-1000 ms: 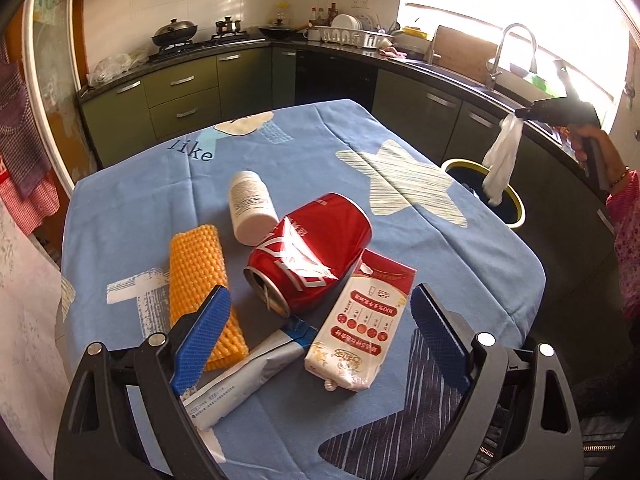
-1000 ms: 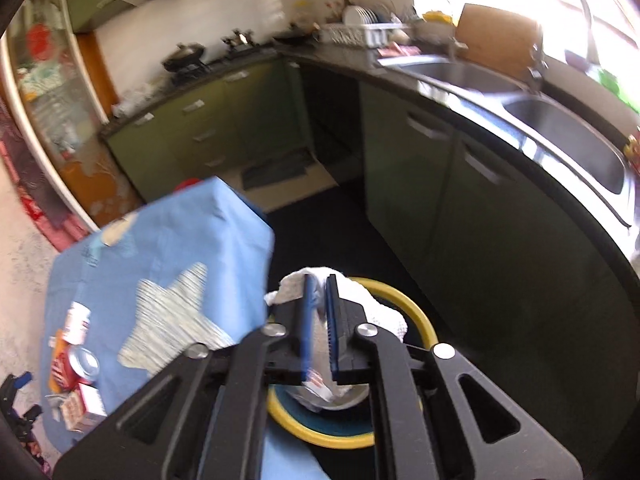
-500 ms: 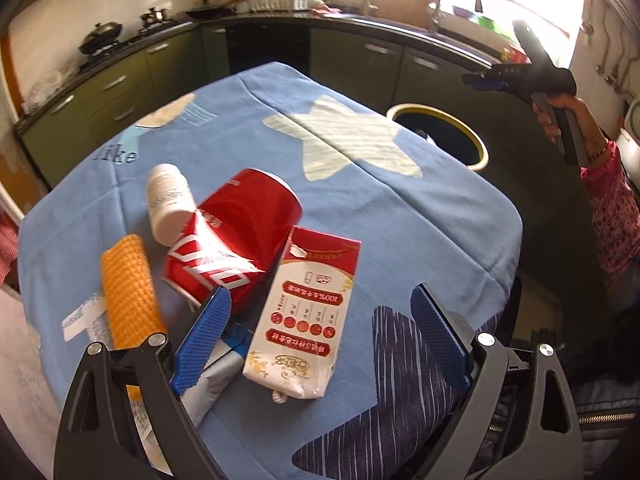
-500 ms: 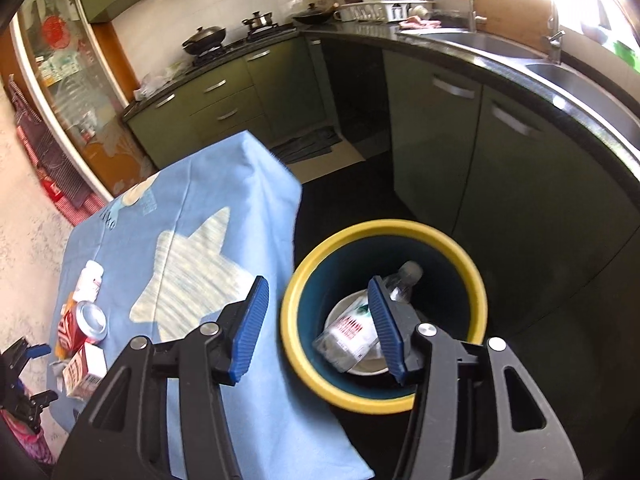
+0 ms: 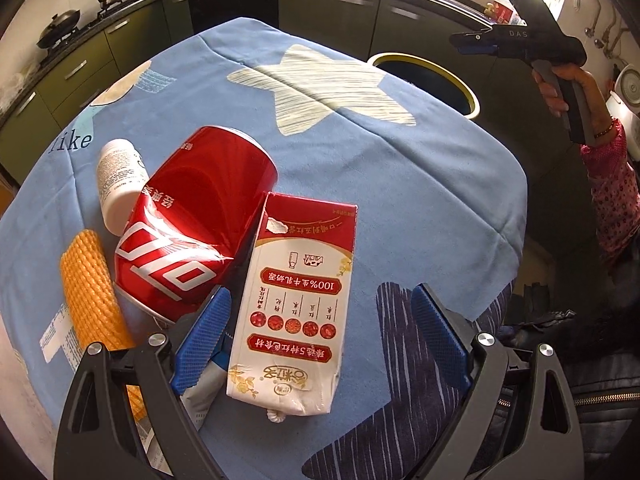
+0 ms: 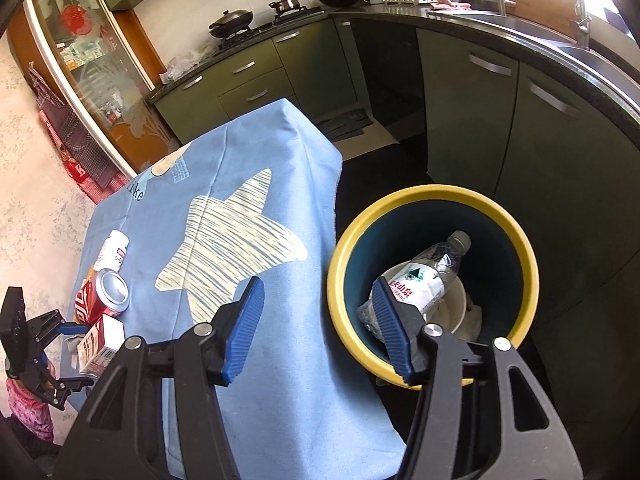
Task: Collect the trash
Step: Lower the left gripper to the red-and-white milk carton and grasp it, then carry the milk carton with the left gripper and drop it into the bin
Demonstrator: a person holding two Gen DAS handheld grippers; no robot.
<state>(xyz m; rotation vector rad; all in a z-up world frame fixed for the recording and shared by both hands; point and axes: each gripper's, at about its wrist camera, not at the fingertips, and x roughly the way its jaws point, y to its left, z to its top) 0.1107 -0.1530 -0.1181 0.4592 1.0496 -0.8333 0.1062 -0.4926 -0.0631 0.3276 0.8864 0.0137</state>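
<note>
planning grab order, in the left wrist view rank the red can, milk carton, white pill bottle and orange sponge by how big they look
1. Red can and milk carton: look alike; the carton lies nearer the camera, so unsure.
2. Orange sponge, partly hidden by the left gripper.
3. White pill bottle, smallest.

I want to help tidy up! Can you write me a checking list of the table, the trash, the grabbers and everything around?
Surface: table under a blue star-print cloth.
Job's things: crushed red drink can, red-and-white milk carton, white pill bottle, orange ribbed sponge and a white-and-blue tube lie on it; the yellow-rimmed dark bin beside it holds a clear plastic bottle and white paper.
Clutter: nothing seen.
Grippers: left gripper open over the carton; right gripper open, empty, its jaws have just been opening.
Cables: nothing seen.
Surroundings: green kitchen cabinets, stove with pans, sink.
</note>
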